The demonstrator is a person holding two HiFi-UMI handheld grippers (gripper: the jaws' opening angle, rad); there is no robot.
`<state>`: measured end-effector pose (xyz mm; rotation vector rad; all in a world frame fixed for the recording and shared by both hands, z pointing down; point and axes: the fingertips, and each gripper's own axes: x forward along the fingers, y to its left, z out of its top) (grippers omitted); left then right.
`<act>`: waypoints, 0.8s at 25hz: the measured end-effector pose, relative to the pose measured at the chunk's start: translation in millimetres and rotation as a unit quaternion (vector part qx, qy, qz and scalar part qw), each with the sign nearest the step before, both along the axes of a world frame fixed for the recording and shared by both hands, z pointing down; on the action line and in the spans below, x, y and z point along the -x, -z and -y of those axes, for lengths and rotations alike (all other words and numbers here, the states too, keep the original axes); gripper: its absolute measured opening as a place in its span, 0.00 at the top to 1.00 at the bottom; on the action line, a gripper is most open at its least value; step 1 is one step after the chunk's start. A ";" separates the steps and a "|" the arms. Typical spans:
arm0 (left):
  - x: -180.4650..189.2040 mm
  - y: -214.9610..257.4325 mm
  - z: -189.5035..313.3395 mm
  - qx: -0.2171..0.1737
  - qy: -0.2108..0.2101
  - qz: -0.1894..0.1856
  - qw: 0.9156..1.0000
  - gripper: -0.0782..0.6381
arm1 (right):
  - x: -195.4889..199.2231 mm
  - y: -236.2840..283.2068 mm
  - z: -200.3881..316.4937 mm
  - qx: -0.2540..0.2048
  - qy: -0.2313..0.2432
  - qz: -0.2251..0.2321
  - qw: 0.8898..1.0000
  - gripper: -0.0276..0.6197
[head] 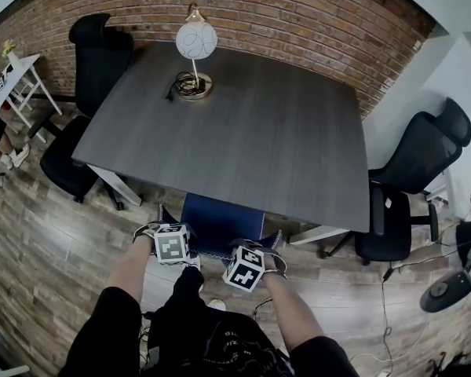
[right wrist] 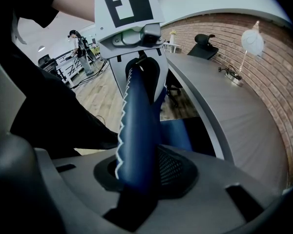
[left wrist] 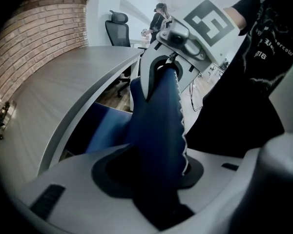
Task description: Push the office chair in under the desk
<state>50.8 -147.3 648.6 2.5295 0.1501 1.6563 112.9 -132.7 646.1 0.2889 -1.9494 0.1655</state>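
Note:
The blue office chair (head: 220, 220) stands at the near edge of the dark grey desk (head: 243, 132), its seat partly under the top. Both grippers clamp the upper edge of its backrest from opposite ends and face each other. My left gripper (head: 187, 256) is shut on the blue backrest (left wrist: 156, 121), which runs away from its jaws (left wrist: 154, 179) towards the right gripper (left wrist: 171, 57). My right gripper (head: 234, 264) is likewise shut on the backrest (right wrist: 136, 121); past its jaws (right wrist: 136, 174) the left gripper (right wrist: 136, 67) shows. The desk (right wrist: 224, 101) lies just beyond the chair.
A globe lamp (head: 195, 53) stands on the desk's far side. Black office chairs sit at the far left (head: 94, 53) and at the right (head: 412, 179). A white side table (head: 16, 73) is at the left; cables and a fan (head: 447, 289) lie at the right. A brick wall (head: 298, 14) runs behind.

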 end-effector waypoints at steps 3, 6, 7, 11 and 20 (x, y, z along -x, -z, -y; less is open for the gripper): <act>-0.5 -0.2 4.8 -0.001 -0.001 -0.001 1.000 0.66 | -0.6 -1.2 5.4 -0.003 0.000 -0.001 1.000 0.79; -2.1 -1.6 10.6 -0.006 0.000 -0.002 1.000 0.66 | -2.1 -0.5 8.8 -0.001 0.000 0.000 1.000 0.79; -2.8 -1.4 11.2 -0.005 0.000 -0.002 1.000 0.66 | -2.3 -0.4 9.4 0.000 0.000 0.001 1.000 0.79; -3.1 0.3 13.6 -0.002 -0.001 -0.003 1.000 0.66 | -2.1 0.3 13.4 -0.002 0.000 0.001 1.000 0.79; -4.6 0.0 21.8 -0.003 0.002 -0.002 1.000 0.66 | -3.7 -0.3 22.4 -0.005 -0.001 0.001 1.000 0.79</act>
